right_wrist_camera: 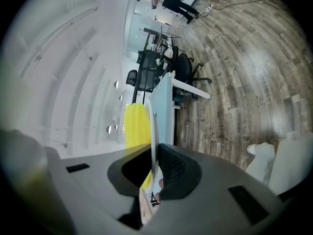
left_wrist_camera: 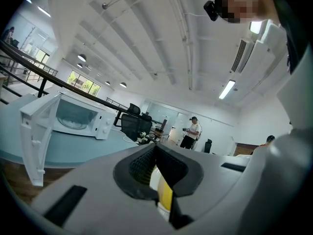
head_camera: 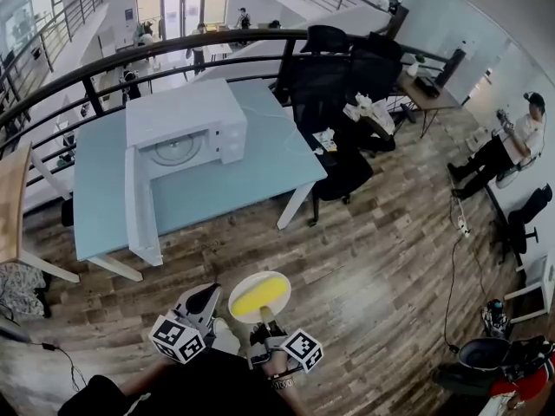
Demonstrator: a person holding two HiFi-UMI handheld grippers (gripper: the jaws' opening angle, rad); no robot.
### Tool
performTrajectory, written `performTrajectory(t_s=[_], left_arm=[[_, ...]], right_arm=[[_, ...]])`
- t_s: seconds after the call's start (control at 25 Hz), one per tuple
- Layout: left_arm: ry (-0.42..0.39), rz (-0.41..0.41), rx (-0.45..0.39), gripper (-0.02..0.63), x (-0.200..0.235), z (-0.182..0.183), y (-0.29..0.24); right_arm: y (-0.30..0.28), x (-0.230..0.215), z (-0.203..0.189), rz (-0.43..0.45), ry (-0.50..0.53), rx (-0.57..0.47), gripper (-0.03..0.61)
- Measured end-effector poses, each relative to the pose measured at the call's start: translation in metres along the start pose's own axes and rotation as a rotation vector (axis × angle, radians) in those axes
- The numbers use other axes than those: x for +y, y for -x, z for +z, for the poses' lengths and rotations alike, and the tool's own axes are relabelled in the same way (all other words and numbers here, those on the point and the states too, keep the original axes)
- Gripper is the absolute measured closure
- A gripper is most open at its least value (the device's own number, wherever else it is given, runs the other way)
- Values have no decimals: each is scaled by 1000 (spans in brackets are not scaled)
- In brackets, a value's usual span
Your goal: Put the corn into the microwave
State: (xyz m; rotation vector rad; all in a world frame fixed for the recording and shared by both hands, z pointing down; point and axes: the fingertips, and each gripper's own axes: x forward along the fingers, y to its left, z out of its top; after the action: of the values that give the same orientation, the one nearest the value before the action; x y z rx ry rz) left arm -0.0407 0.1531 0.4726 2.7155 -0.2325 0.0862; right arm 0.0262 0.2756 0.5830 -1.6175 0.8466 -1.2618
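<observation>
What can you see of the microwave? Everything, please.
The microwave is a white box, plastic or painted metal by the look, standing upright on the pale blue table. Its door is hinged on the left and swung wide open towards the table's front edge. A round turntable shows inside the cavity with nothing on it. The control panel with its knobs sits at the right of the front. Only the table touches it.

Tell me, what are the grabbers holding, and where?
A white plate carrying yellow corn. The right gripper pinches its near rim; the left gripper seems to pinch its left rim.
</observation>
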Motion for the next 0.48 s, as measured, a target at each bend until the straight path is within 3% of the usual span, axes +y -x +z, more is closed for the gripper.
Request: performTrajectory(t_s=[0.48], left_arm=[[14,79,-42,611,49,21,-8]], right_arm=[[-56,19,-1,14,15,62,552]])
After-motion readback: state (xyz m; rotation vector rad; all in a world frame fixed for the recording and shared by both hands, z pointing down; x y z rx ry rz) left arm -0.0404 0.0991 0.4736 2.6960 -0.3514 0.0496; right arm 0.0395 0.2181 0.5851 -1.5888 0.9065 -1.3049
